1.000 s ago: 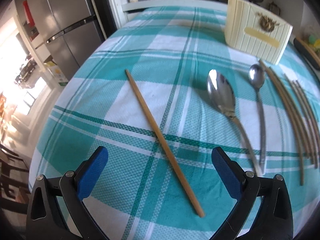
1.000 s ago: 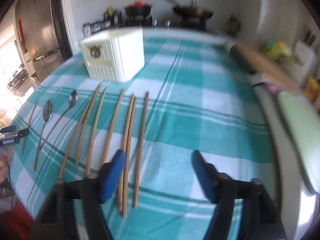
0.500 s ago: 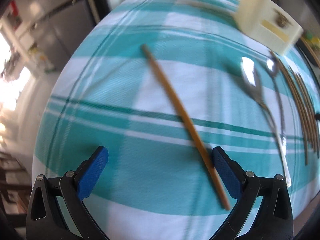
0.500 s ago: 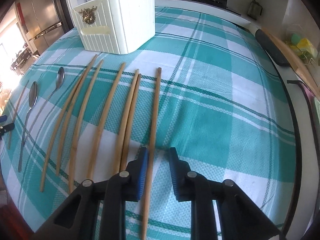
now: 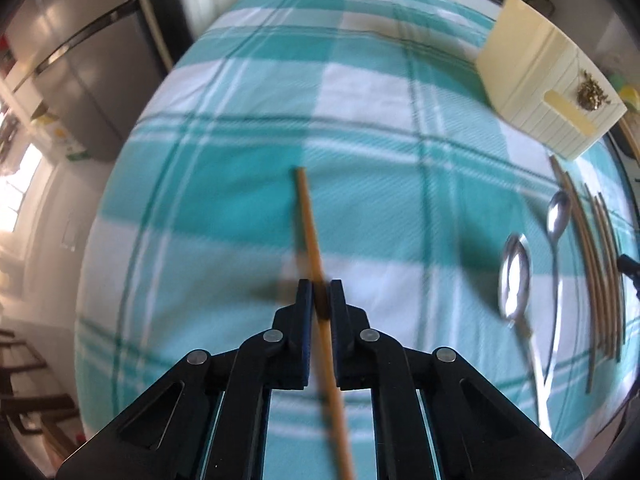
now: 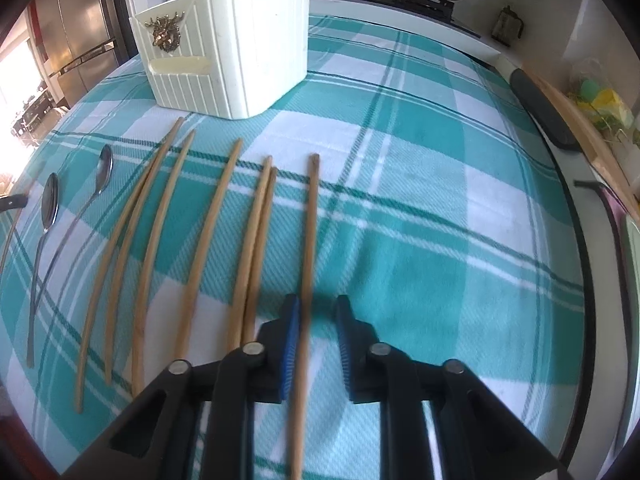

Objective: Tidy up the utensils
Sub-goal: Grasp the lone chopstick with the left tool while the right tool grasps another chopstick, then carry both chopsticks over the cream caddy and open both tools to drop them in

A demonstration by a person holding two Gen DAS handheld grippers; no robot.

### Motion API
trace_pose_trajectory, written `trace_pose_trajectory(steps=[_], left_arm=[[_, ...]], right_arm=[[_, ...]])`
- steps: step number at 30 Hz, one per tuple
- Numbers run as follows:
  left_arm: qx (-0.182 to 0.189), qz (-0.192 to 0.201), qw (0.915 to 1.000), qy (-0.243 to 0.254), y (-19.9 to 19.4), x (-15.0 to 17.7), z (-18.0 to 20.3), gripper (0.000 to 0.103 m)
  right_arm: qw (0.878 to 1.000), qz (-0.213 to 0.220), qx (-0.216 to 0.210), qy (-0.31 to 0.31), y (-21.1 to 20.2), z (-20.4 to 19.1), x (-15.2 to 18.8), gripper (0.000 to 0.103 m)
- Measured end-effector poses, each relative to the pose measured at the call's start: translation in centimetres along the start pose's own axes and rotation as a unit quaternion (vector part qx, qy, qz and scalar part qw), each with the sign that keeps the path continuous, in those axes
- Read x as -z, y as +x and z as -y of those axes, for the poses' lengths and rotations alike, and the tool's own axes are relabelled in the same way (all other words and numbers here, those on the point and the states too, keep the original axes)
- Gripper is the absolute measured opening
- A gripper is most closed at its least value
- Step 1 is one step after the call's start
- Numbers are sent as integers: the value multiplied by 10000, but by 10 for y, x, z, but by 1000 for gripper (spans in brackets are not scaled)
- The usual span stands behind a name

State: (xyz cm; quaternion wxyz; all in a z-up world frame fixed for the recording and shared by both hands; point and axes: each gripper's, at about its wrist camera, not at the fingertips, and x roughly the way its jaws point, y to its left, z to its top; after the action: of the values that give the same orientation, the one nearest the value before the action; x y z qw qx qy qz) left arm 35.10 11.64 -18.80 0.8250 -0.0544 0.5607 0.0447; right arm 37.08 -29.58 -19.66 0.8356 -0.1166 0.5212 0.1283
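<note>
Because the lone chopstick [image 5: 310, 236] lies apart at frame centre, I have the left gripper [image 5: 320, 296] clenched on its shaft. My right gripper [image 6: 317, 316], jaws parted, straddles the rightmost chopstick [image 6: 310, 240]; the holder [image 6: 228, 52] stands upper left.

Chopsticks [image 6: 188, 248] lay in a row before the holder [image 6: 228, 48]; spoons [image 6: 76, 200] lay left of them.

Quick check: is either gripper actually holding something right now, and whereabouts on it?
Left gripper is shut on a lone chopstick, around mid-length. Right gripper is open around the rightmost chopstick, not clamped.
</note>
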Motion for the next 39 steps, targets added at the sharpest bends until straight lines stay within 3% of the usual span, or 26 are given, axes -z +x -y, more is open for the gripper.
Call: trace_pose_trajectory(steps=[5,9,11,12,13,14,19,20,21,22,23,24,25,28,32,35,39], left_arm=[[465,84,9984,310,6,-20,34,5],[546,71,9968,587,11,-29,44,9],[501,36,9961,730,11,-31,41,26],[448,45,9960,771,13,-33,40,44],[393,74,9960,797,11,-31,36,53],[342,94,9960,821,13,-35,33,53],[196,-80,9945,1021,27,-47,40,54],[154,-77,9941,1067,26,-47,42,52],[172,-106,9938,1092,28,-51,46,41],[247,-143,9936,1094,27,-53,47,19],[381,-211,9928,1118,28,-57,51,8],[405,-254,9925,1126,29,-59,54,6],[345,-235,9926,1139,30,-61,57,5],[147,45,9931,1161,20,-62,60,5],[384,762,9921,917,-28,-59,48,5],[604,1459,9841,815,-83,-52,36,5],[927,2036,9720,719,-136,-46,22,5]], right_arm=[[9994,-112,275,177,6,12,-10,7],[9983,-279,375,354,4,26,-13,8],[9984,-355,279,327,3,28,-14,13],[9984,-409,239,316,4,30,-14,15],[9984,-445,176,299,5,31,-15,20],[9984,-467,145,283,7,32,-16,25],[9984,-490,57,277,23,32,-38,27],[9983,-481,10,324,26,33,-45,30],[9981,-500,-25,363,29,34,-51,30],[9979,-515,-34,394,32,35,-57,29],[9978,-509,-11,417,36,35,-66,25],[9978,-499,-2,432,38,35,-70,21],[9977,-494,35,460,39,36,-73,6],[9966,-353,67,740,35,40,-79,6],[9960,247,-100,858,-9,38,-74,6],[9930,871,-197,769,-67,31,-64,6],[9872,1482,-181,569,-132,21,-53,6]])
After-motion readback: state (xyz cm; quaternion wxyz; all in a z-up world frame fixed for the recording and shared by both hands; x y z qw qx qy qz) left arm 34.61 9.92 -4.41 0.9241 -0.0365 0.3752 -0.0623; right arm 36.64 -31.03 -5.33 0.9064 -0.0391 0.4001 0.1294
